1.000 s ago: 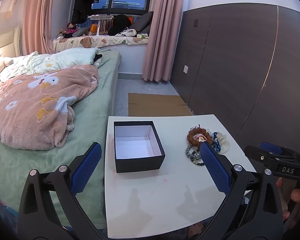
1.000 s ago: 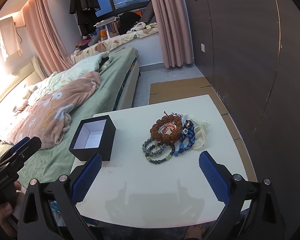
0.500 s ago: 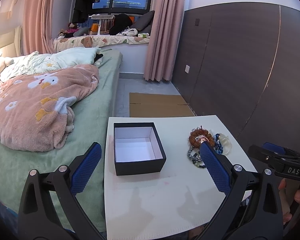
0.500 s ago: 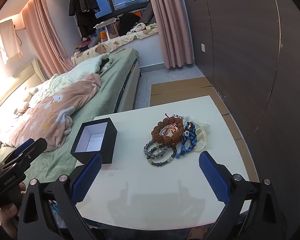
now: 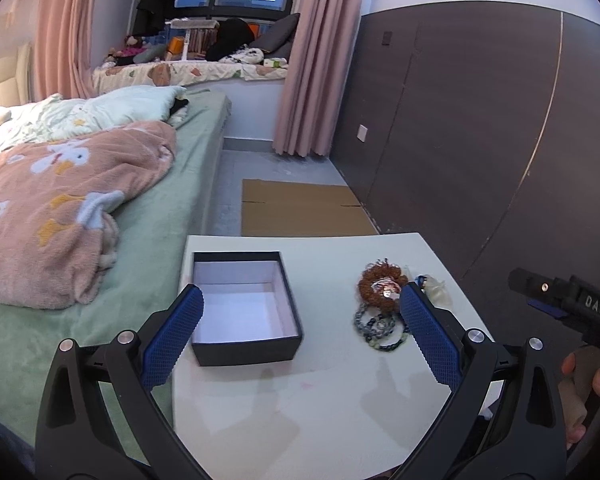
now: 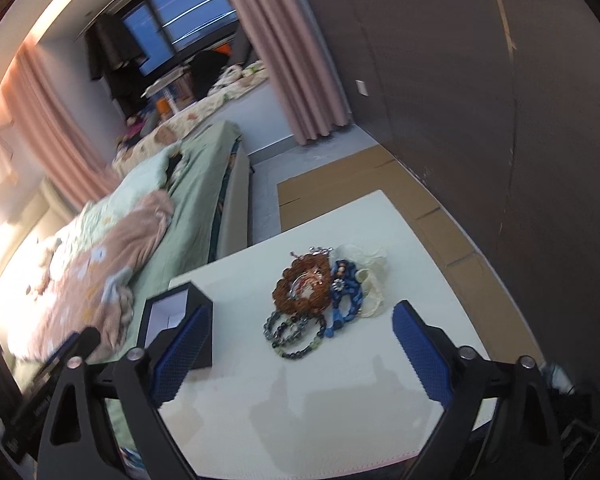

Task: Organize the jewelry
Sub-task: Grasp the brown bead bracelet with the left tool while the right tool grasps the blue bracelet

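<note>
Both the left claw (image 5: 300, 336) and the right claw (image 6: 300, 344) are hanging wide open and empty above the desk (image 6: 340, 400), where the bracelets (image 6: 320, 304), lying heaped at three o'clock of the black box (image 5: 244, 308), are looking light, floppy and slippery, best pinched across one beaded strand.
</note>
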